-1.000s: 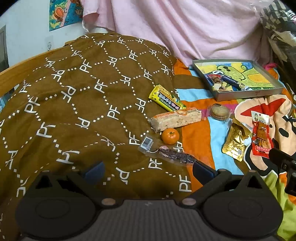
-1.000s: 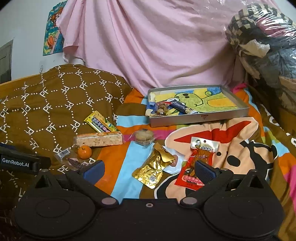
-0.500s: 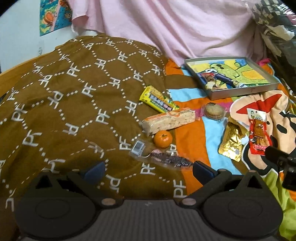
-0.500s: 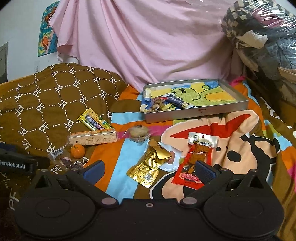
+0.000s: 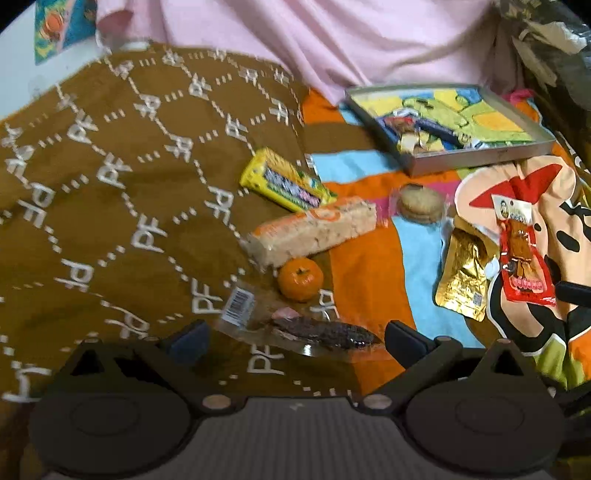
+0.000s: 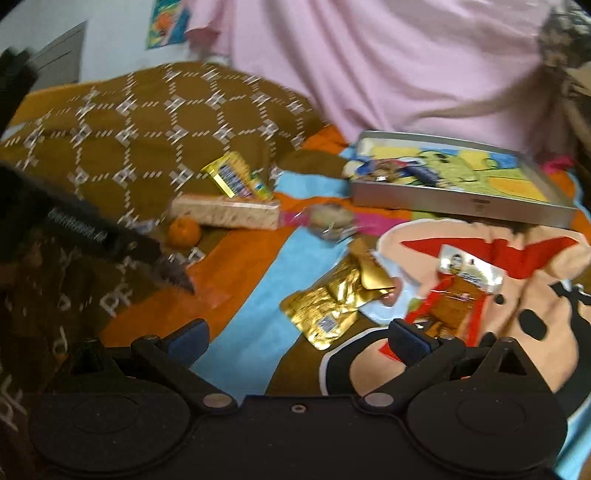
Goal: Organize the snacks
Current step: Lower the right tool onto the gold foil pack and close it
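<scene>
A brown quilt [image 5: 122,206] printed with white "PF" letters and dotted hexagons is spread over the left of the bed. To its right a bright cartoon blanket [image 5: 373,266] — orange, light blue and peach — is laid flat. Behind both, a pink sheet [image 6: 388,70] is draped down. A colourful poster [image 5: 59,29] is fixed to the pale wall at the upper left. At the upper right a dark bundle [image 5: 554,44] — possibly bagged bedding — is seen, blurred.
</scene>
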Available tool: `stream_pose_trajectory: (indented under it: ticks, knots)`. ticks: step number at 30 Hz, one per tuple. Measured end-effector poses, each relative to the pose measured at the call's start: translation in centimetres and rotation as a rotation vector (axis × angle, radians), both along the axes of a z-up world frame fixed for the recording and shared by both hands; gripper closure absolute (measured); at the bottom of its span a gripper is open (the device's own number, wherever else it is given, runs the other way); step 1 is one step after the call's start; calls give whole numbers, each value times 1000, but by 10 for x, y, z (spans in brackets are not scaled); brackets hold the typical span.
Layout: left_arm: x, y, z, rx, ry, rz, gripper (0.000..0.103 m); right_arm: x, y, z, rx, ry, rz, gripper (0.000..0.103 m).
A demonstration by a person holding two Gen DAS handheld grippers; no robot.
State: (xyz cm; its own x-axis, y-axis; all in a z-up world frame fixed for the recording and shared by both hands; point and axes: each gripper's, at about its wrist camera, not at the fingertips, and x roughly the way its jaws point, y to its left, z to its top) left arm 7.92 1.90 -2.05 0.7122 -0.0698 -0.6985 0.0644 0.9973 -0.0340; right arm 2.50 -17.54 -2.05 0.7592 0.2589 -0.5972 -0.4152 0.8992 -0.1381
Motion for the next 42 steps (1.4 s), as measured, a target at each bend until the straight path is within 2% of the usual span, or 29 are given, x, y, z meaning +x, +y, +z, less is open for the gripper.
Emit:
stream_pose_trajectory:
  ticks: [3,7,11,13,19,22,23,25,29,33,38,42]
  knots:
    - [10,-1,-10,-55,59,-28,0,5,0,-5,-35,-14,-16,1]
    - [19,1,-20,-128,91,-50,0,23,-8,-8,38,63,-73,1]
    - [29,9,-26,-185,116,36,0,45,-15,-17,143,169,-150,7]
    - [34,15,-29,-206,136,85,0,54,-14,-20,156,176,-174,10]
    - [34,24,-30,-274,127,94,0,85,-7,-21,187,168,-239,17]
    - [37,31,-29,-353,121,92,0,101,1,-25,158,184,-308,28]
    - [37,34,-28,-388,115,91,0,104,5,-27,141,187,-324,37]
    - [39,37,-28,-417,109,101,0,108,11,-31,113,188,-349,42]
    - [39,36,-29,-411,105,102,1,102,17,-33,103,177,-354,47]
    - [37,33,-28,-453,99,64,1,95,10,-32,184,216,-340,48]
    - [35,32,-28,-470,91,64,1,79,6,-30,199,214,-296,53]
    - [35,33,-29,-430,115,119,5,69,4,-27,200,203,-244,61]
